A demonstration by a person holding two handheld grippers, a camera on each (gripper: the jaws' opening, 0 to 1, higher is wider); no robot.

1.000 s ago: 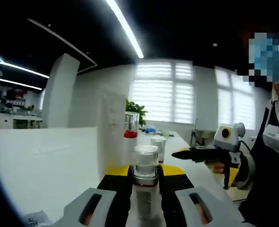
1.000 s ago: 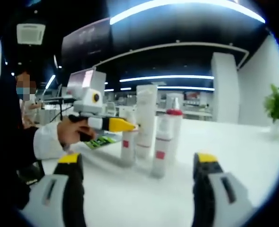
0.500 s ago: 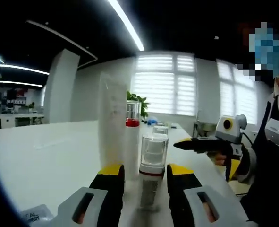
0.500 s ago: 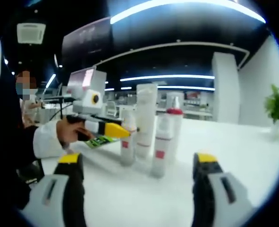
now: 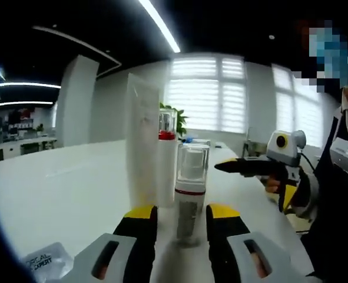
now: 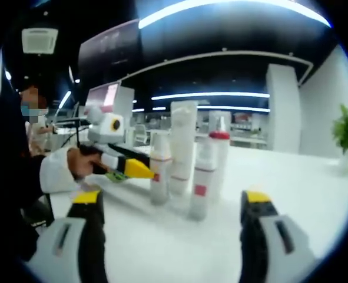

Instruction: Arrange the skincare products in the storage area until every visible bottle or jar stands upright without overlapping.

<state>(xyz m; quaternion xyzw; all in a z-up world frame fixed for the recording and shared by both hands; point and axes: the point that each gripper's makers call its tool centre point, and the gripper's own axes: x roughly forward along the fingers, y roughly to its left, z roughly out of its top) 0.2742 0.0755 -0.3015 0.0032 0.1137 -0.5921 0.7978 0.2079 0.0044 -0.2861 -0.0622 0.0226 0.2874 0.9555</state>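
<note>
Left gripper (image 5: pixel 179 219) has drawn back off the clear-capped bottle (image 5: pixel 191 191), jaws now parted and empty, tips flanking its base; bottle upright on the white table (image 5: pixel 56 194), just right of the tall tube (image 5: pixel 141 147) and red-collared bottle (image 5: pixel 166 156); right gripper (image 6: pixel 174 203) wide open, empty, near the cluster.

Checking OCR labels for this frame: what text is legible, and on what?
"EAL EXPERT", partly cut off: on the flat sachet on the white table, left gripper view.
Tall white tube: faint print, too blurred to read.
Clear-capped bottle beyond the left gripper: label print unreadable.
Bottles' red labels, right gripper view: too small to read.
</note>
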